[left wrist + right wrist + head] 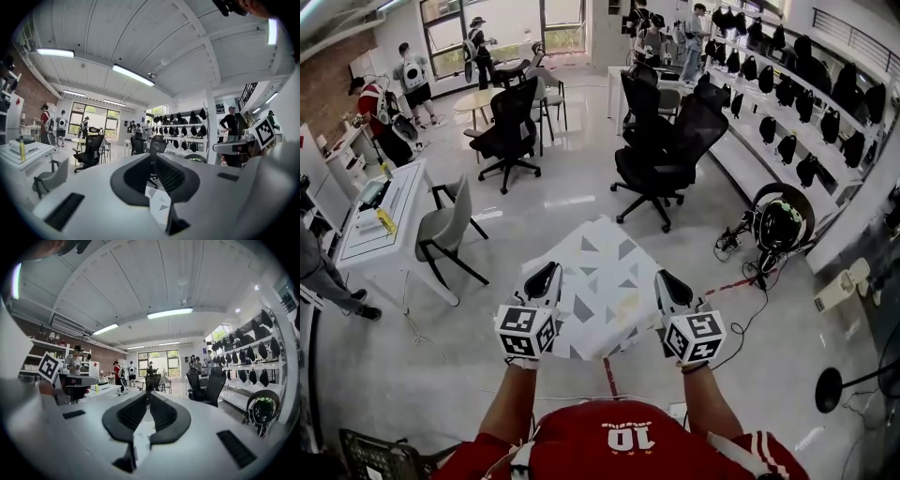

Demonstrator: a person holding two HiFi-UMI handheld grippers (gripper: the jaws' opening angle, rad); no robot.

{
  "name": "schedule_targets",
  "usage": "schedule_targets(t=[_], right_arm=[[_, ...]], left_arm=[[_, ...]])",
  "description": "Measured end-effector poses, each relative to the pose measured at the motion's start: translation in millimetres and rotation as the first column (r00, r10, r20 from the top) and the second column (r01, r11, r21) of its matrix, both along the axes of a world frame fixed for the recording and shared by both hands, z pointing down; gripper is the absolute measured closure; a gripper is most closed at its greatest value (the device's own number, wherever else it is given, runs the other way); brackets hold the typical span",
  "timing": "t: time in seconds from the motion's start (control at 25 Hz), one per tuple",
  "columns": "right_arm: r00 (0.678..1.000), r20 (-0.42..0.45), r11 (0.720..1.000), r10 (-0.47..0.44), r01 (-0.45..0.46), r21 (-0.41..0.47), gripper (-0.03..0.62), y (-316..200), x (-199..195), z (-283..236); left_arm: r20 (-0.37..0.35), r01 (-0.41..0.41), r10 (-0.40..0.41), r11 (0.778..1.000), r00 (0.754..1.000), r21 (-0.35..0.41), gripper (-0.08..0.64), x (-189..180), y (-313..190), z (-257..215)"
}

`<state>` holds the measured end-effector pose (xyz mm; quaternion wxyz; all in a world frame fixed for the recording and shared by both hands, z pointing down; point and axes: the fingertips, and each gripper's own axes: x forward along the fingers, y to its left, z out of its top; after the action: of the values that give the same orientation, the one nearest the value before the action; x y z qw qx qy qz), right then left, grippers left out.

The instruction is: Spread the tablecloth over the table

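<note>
Progress: barely begun | left tongs (542, 281) and right tongs (671, 287) each clamped on tablecloth (605, 277) near edge | cloth held aloft above floor (572, 192) | to do: draping it over worktop

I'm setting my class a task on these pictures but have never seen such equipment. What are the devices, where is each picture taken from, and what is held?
No robot: a person holds a two-jaw gripper in each hand. The head view comes from a camera on the person's head, looking down; the other two come from cameras riding on the grippers. The left gripper and the right gripper are each shut on the near edge of a white tablecloth with grey triangles, held above the floor. A white table stands at the left.
</note>
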<state>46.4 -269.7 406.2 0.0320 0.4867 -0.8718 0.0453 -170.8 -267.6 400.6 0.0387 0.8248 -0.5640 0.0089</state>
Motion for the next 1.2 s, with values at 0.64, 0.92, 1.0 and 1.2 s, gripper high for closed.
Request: schedule_targets(t=[0.64, 0.92, 1.0, 1.2], right_arm=[[0.999, -0.004, 0.998, 0.034, -0.034, 0.044, 0.577, -2.3, 30.9, -4.6], [1.0, 0.004, 0.998, 0.02, -0.021, 0.054, 0.577, 0.6, 28.4, -7.7], [1.0, 0.006, 0.998, 0.018, -0.019, 0.057, 0.578, 2.0, 27.5, -8.8], [1.0, 0.021, 0.998, 0.01, -0.011, 0.056, 0.577, 6.1, 27.9, -8.0]], left_arm=[[-0.002, 0.041, -0.041, 0.998, 0.999, 0.042, 0.552, 19.7, 10.5, -8.6], [0.02, 0.033, -0.033, 0.999, 0.999, 0.041, 0.551, 23.8, 12.6, -11.6], [0.019, 0.031, -0.032, 0.999, 0.999, 0.045, 0.551, 23.5, 13.3, -13.3], [0.025, 0.023, -0.024, 0.999, 0.999, 0.045, 0.551, 27.4, 16.4, -13.9]])
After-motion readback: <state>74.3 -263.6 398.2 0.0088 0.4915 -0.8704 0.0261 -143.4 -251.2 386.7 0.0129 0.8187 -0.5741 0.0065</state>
